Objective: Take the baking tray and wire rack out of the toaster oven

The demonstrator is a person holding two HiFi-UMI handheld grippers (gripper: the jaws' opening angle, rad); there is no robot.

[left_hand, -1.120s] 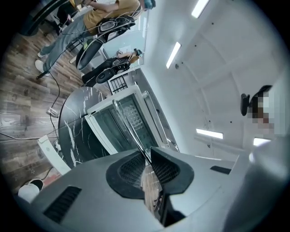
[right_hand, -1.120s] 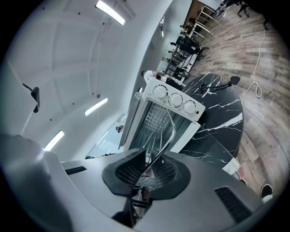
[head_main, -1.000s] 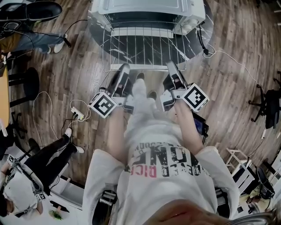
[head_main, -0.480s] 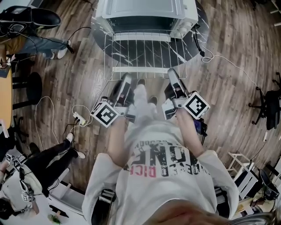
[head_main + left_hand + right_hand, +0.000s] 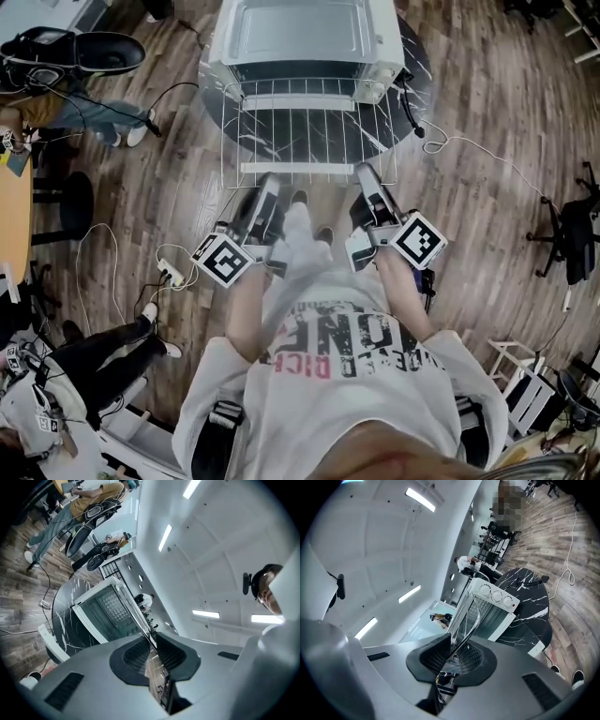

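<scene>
**Wire rack held at its near edge by both grippers, in front of the open toaster oven**

The wire rack (image 5: 298, 131) hangs roughly level in the air between the person and the toaster oven (image 5: 300, 33). Its near edge is toward the person and its far edge is at the oven's front opening. Whether that far edge is just inside the mouth or just clear of it cannot be told.

The left gripper (image 5: 267, 183) has the rack's near edge toward the left corner, and the right gripper (image 5: 367, 176) has it toward the right corner. In the left gripper view the jaws stand narrow, with the pads pressed on the thin wire of the rack (image 5: 136, 616). The right gripper view shows the same, its jaws nearly together on a curved wire of the rack (image 5: 468, 616).

Under the rack, the oven's white-framed door (image 5: 296, 169) lies folded down over a round black marbled tabletop (image 5: 412, 66). The oven is white, with three knobs (image 5: 497, 595) in a row on its control panel.

Around the tabletop is a wood-plank floor (image 5: 487, 234) with cables trailing over it and a power strip (image 5: 169, 274) to the person's left. Another person (image 5: 84, 356) is at the lower left of the head view.
</scene>
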